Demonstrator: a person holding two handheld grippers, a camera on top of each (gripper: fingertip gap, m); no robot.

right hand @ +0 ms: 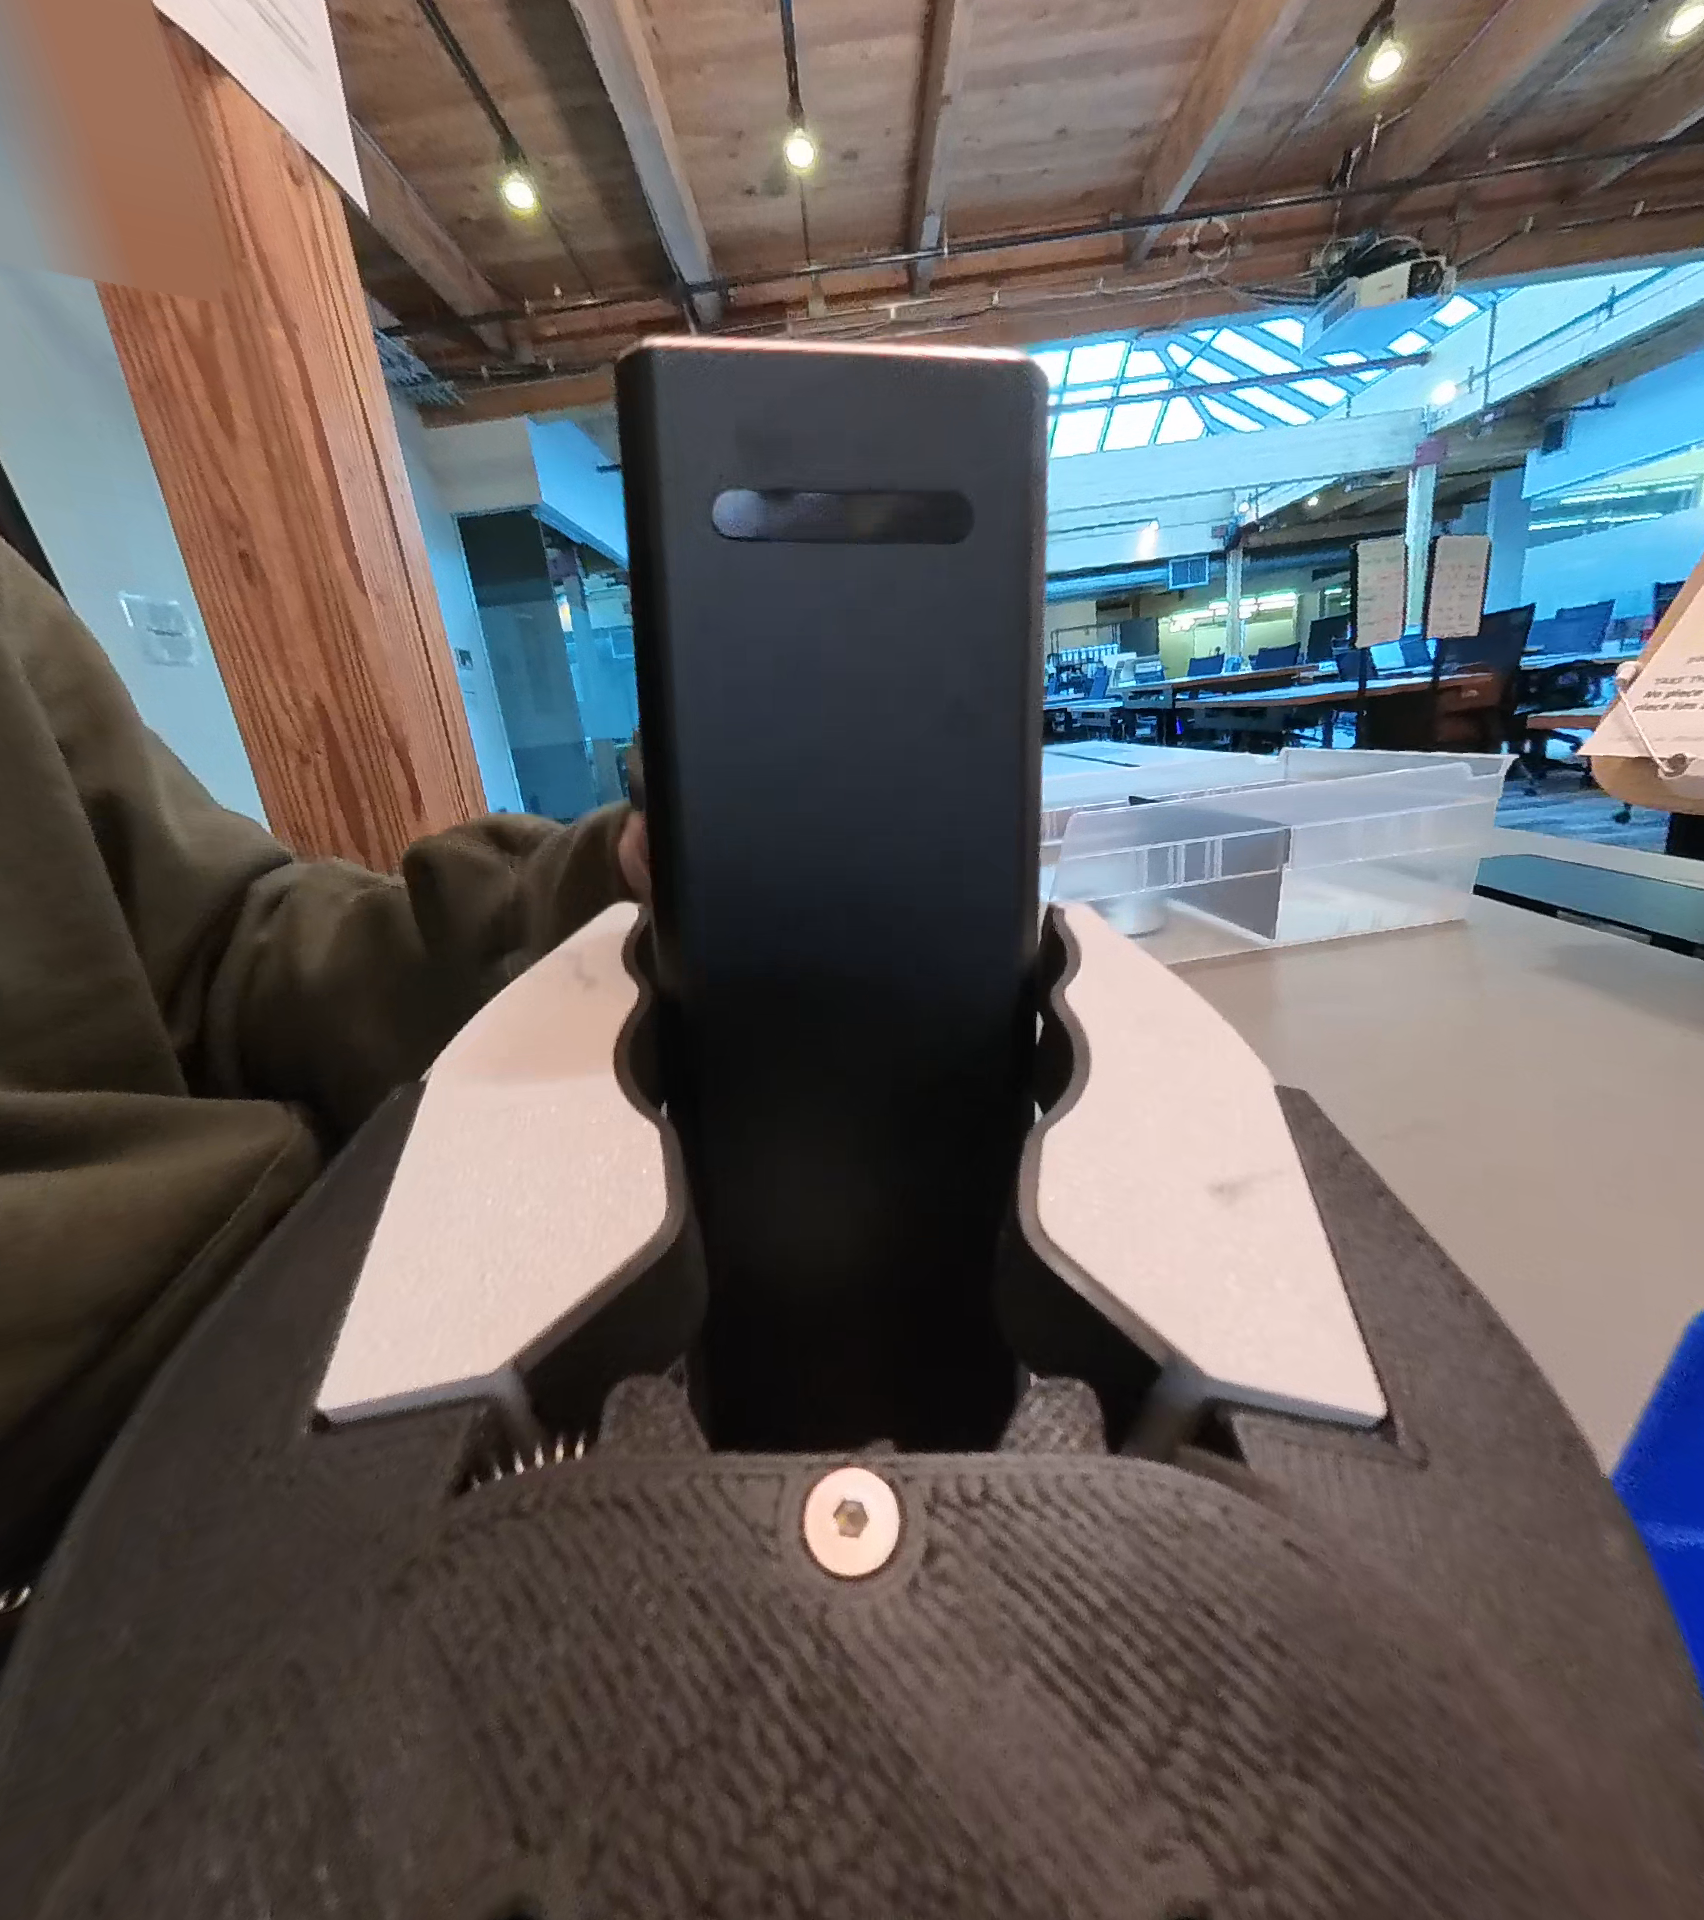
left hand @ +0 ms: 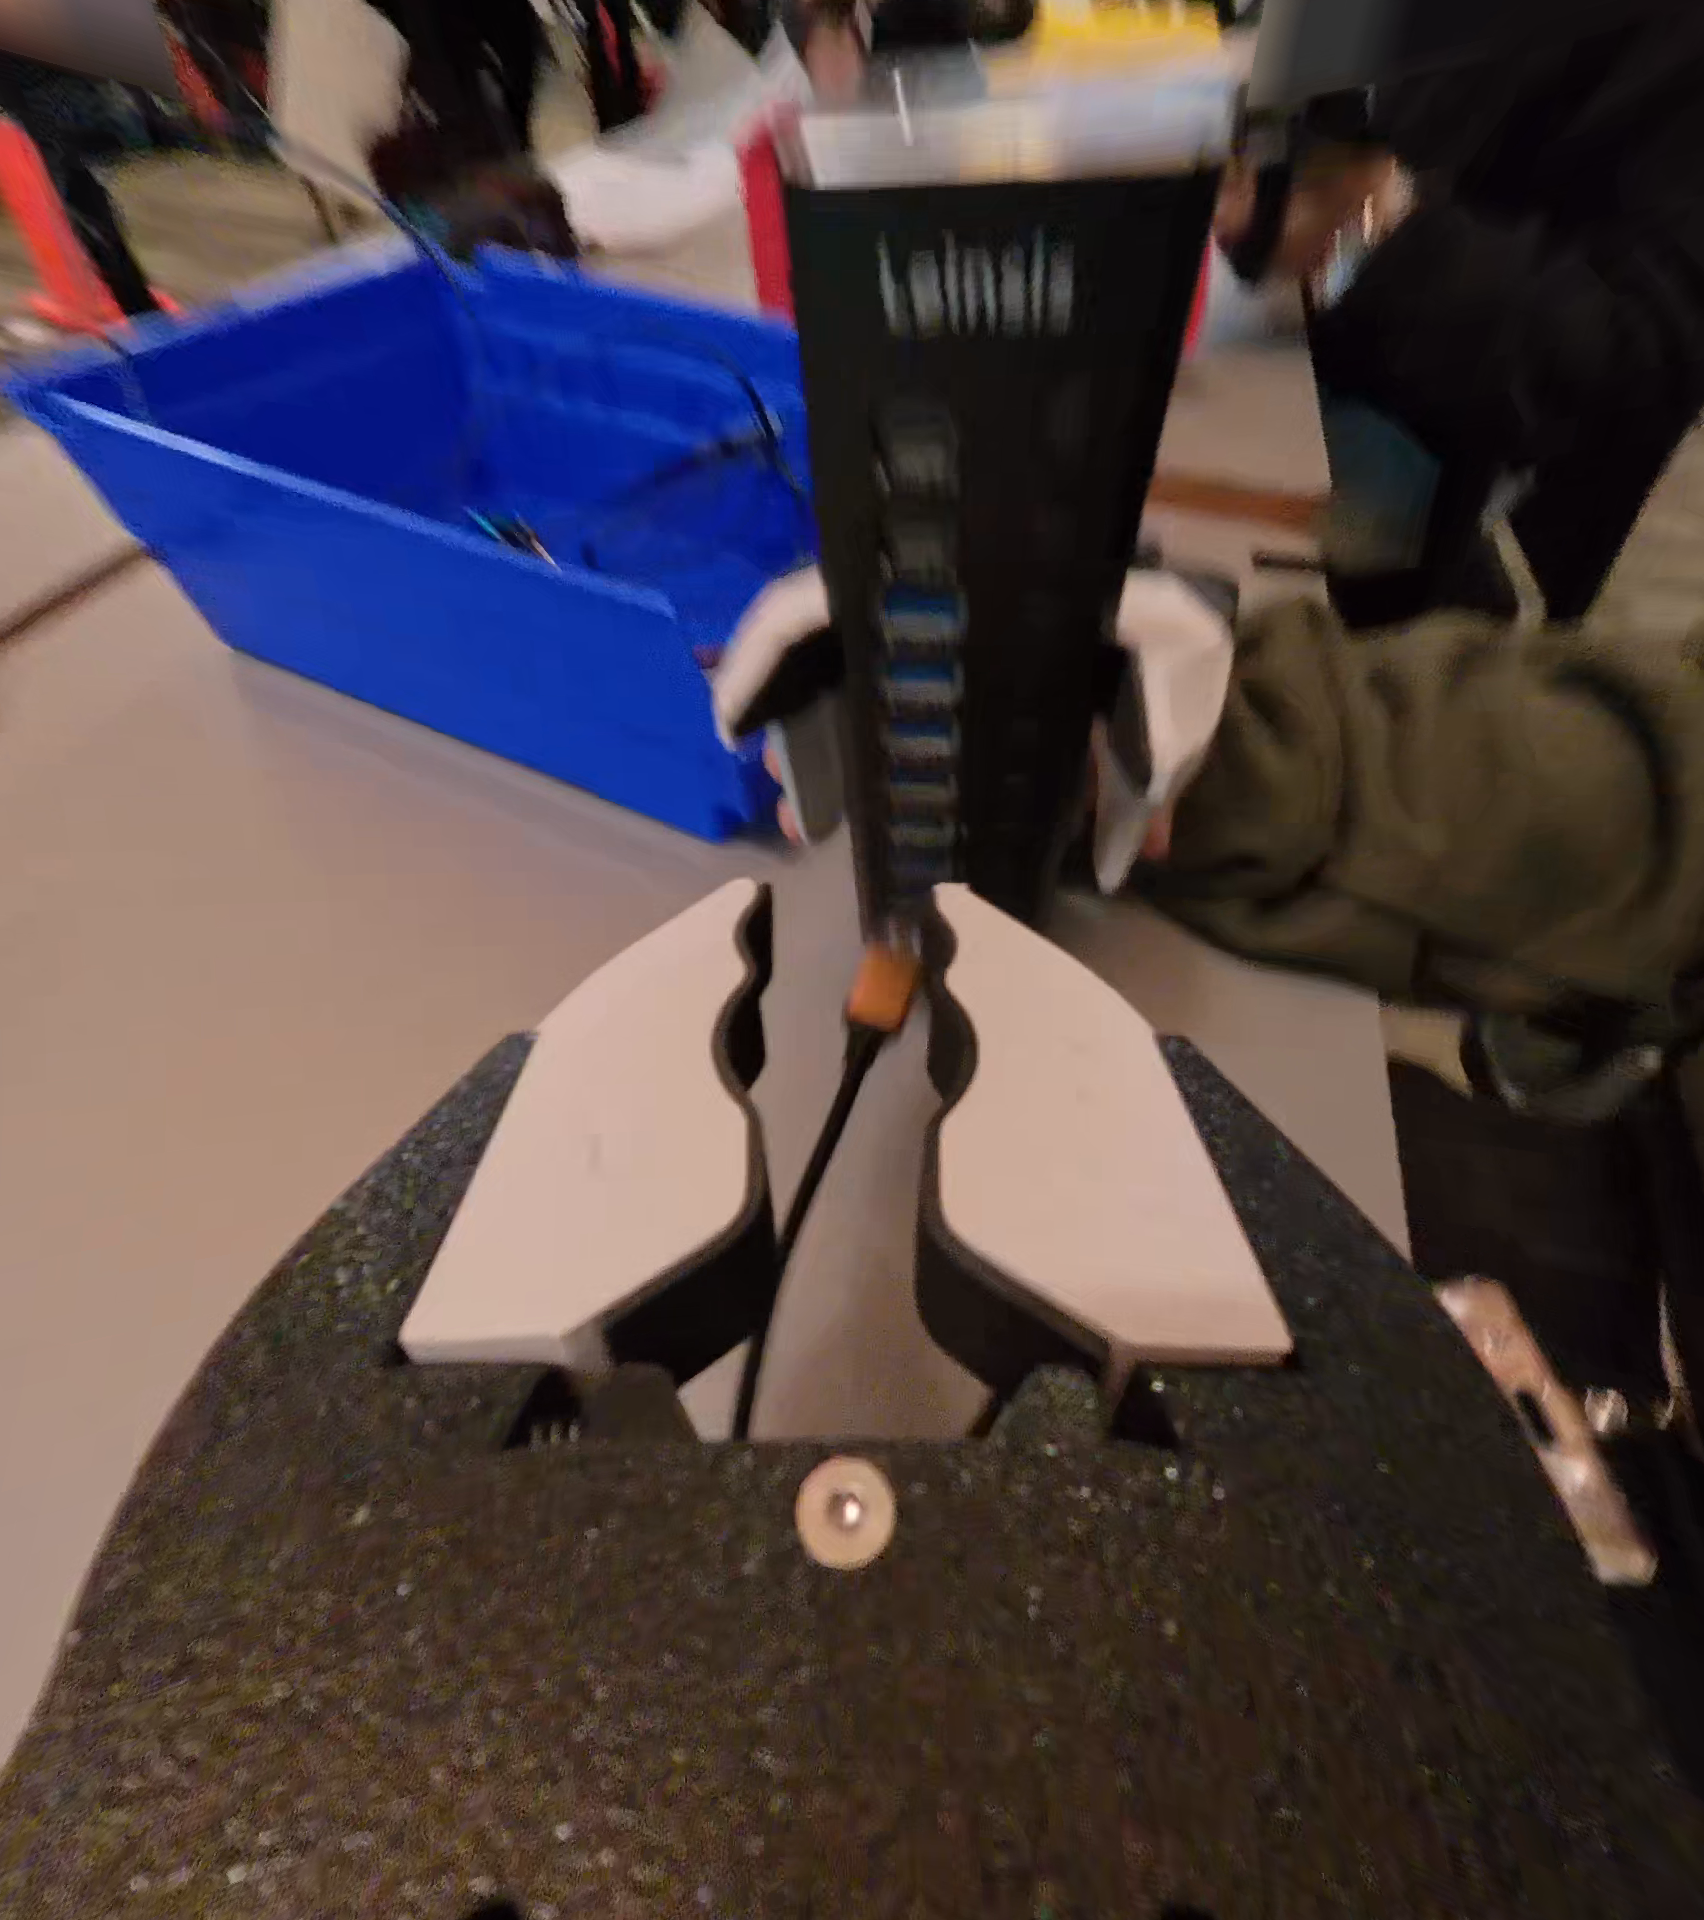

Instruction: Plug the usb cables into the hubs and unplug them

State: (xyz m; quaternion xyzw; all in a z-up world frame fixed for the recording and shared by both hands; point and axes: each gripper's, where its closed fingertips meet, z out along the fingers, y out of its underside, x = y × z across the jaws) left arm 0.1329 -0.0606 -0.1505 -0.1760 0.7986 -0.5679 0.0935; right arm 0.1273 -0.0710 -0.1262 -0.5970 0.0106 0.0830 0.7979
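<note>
Left tongs (left hand: 848, 940) parted around orange plug (left hand: 884, 987), not clamping, cable (left hand: 806, 1174) trailing back. Plug sits at hub (left hand: 973, 540) bottom port, seating unclear. Right tongs (right hand: 843, 935) squeeze hub upright, blue bin (left hand: 412, 499) left of hub. Ports above look empty, so plenty left.

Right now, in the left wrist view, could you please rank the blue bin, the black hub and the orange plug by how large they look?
1. Blue bin, largest.
2. Hub, though it stands nearer the camera, so bin against hub is unsure.
3. Orange plug, clearly smallest.
</note>
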